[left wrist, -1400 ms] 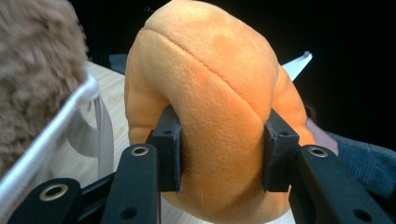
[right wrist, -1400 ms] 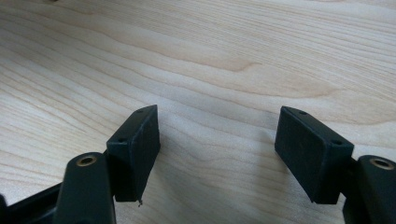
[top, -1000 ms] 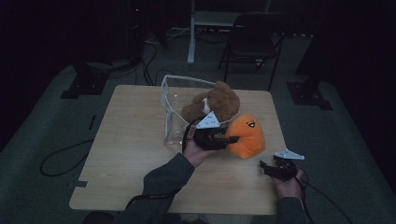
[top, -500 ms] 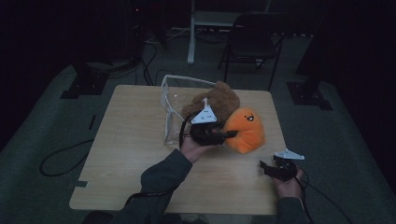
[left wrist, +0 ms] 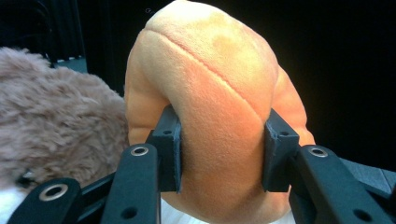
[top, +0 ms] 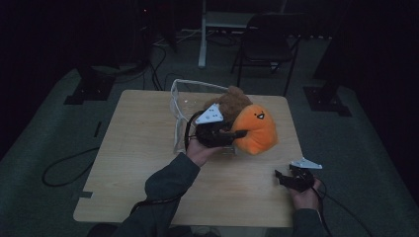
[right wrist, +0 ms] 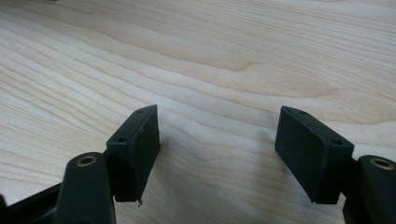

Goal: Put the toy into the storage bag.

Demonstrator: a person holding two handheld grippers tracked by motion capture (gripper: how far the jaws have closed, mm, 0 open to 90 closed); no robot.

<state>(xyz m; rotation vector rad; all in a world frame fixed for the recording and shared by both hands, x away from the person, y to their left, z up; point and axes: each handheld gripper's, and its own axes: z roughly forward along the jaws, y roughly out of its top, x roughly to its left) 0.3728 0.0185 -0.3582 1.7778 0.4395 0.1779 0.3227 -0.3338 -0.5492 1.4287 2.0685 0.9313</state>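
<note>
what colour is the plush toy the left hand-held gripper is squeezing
Orange, with a small dark face; the plush toy shows best in the left gripper view.

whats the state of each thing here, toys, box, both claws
orange plush toy: squeezed between the left claw's pads, raised off the table
brown plush toy: lying in the box, leaning over its rim
clear box: open-topped, standing on the table
left claw: shut on the orange plush toy
right claw: open, nothing between its jaws, low over the bare table

I find no legible text, label, brand or number on anything in view; the only mark is a stitched face on the orange plush toy
</note>
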